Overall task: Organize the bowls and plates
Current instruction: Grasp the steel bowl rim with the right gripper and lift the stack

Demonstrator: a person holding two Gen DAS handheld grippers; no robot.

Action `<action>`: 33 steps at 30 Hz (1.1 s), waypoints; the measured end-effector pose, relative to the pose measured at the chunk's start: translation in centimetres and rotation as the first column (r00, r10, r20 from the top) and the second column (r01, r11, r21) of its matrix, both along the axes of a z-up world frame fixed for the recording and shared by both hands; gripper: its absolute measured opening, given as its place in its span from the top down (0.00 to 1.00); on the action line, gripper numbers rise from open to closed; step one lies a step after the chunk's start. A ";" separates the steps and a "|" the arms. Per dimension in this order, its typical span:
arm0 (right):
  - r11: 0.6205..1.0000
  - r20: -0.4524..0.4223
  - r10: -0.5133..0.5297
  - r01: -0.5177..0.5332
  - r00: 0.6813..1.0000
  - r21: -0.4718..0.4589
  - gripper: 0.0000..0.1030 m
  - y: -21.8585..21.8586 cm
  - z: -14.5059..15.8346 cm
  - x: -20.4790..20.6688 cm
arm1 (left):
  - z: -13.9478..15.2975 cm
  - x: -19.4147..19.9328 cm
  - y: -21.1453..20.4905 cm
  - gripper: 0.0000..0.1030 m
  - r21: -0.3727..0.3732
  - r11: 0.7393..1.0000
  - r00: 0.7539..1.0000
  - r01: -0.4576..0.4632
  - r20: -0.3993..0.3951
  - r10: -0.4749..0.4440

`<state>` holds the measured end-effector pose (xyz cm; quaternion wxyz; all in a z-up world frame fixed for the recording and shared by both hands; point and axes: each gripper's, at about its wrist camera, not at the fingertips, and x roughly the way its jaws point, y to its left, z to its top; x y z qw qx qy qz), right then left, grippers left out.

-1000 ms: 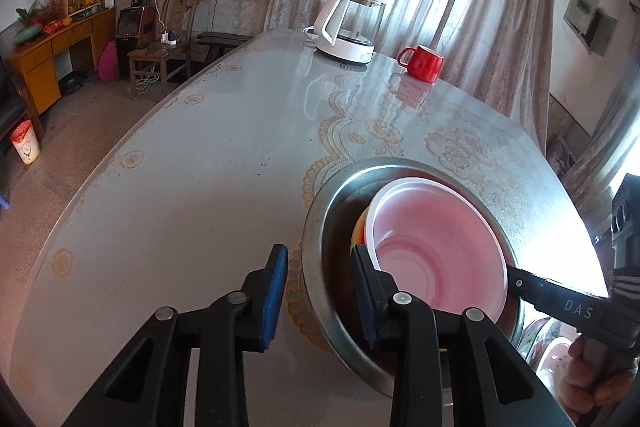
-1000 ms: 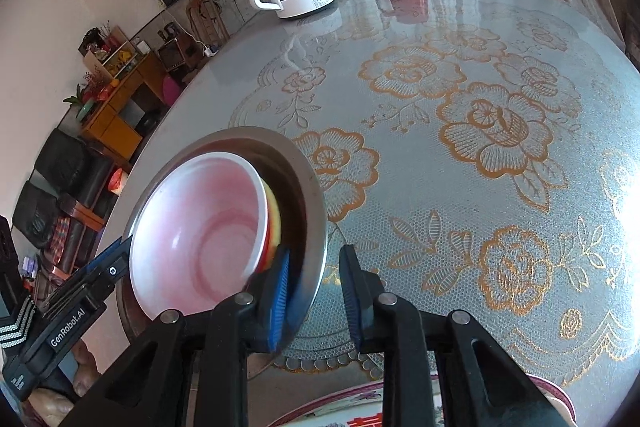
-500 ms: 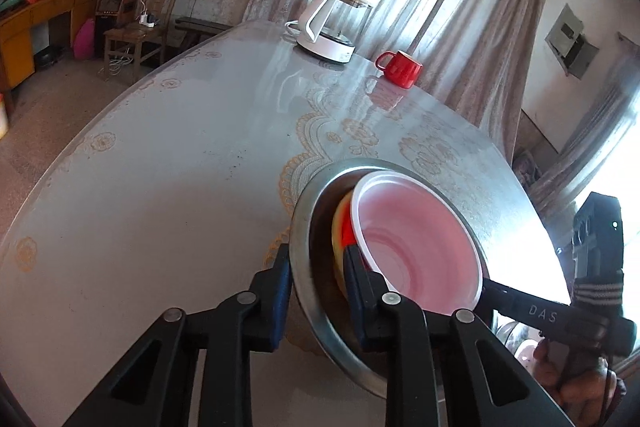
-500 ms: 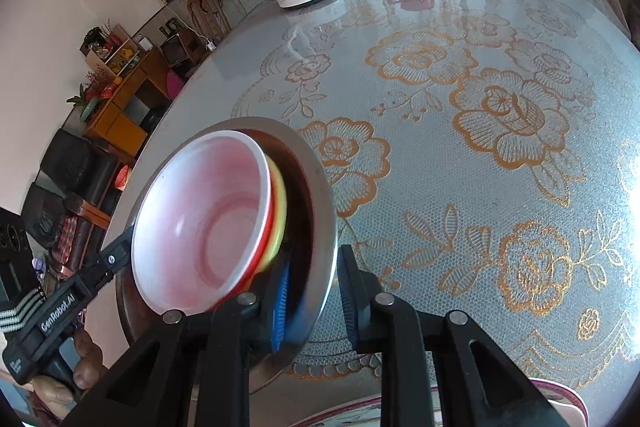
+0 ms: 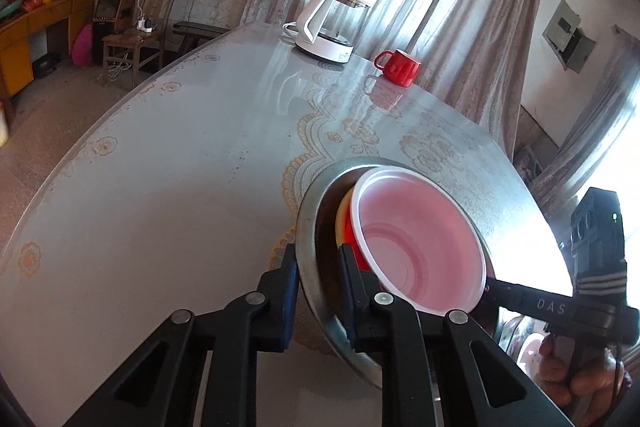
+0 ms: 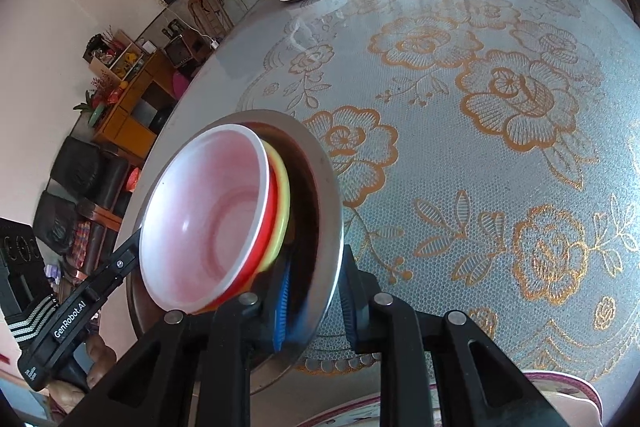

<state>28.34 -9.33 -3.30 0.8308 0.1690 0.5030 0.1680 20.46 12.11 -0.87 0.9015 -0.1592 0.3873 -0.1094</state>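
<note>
A steel basin (image 5: pixel 308 227) sits tilted at the near edge of the table, seen from the other side as the same basin (image 6: pixel 324 171). Nested inside are a pink-lined white bowl (image 5: pixel 420 247) over a red bowl (image 6: pixel 269 227) and a yellow bowl (image 6: pixel 285 195). My left gripper (image 5: pixel 317 267) is shut on the basin's left rim, one pad inside and one outside. My right gripper (image 6: pixel 316 283) is shut on the opposite rim in the same way. Each gripper's black finger shows at the far side of the basin in the other wrist view.
A white and glass kettle (image 5: pixel 328 27) and a red mug (image 5: pixel 398 67) stand at the far side of the glass-topped table (image 6: pixel 500 99) with its gold floral lace. A patterned plate (image 6: pixel 560 395) lies at the near edge. A hand (image 5: pixel 576 367) holds the right gripper.
My left gripper's jaws have closed from wide apart onto the basin's rim. The right gripper kept its hold. The basin with the bowls now looks more tilted.
</note>
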 end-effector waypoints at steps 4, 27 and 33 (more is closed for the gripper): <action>1.000 0.020 0.001 -0.001 1.000 -0.027 0.83 0.2 0.2 -0.7 | -0.3 -1.0 0.2 0.84 -0.030 1.000 1.000 0.003 0.002 -0.003; 0.995 0.116 0.055 -0.044 0.992 -0.092 0.83 1.2 1.4 -4.4 | 1.8 -5.5 -0.1 0.80 0.036 0.999 0.994 -0.029 0.108 0.025; 0.996 0.150 0.046 -0.034 0.988 -0.086 0.83 1.1 2.6 -5.5 | 2.6 -6.5 0.0 0.80 0.032 0.999 0.991 -0.034 0.132 0.030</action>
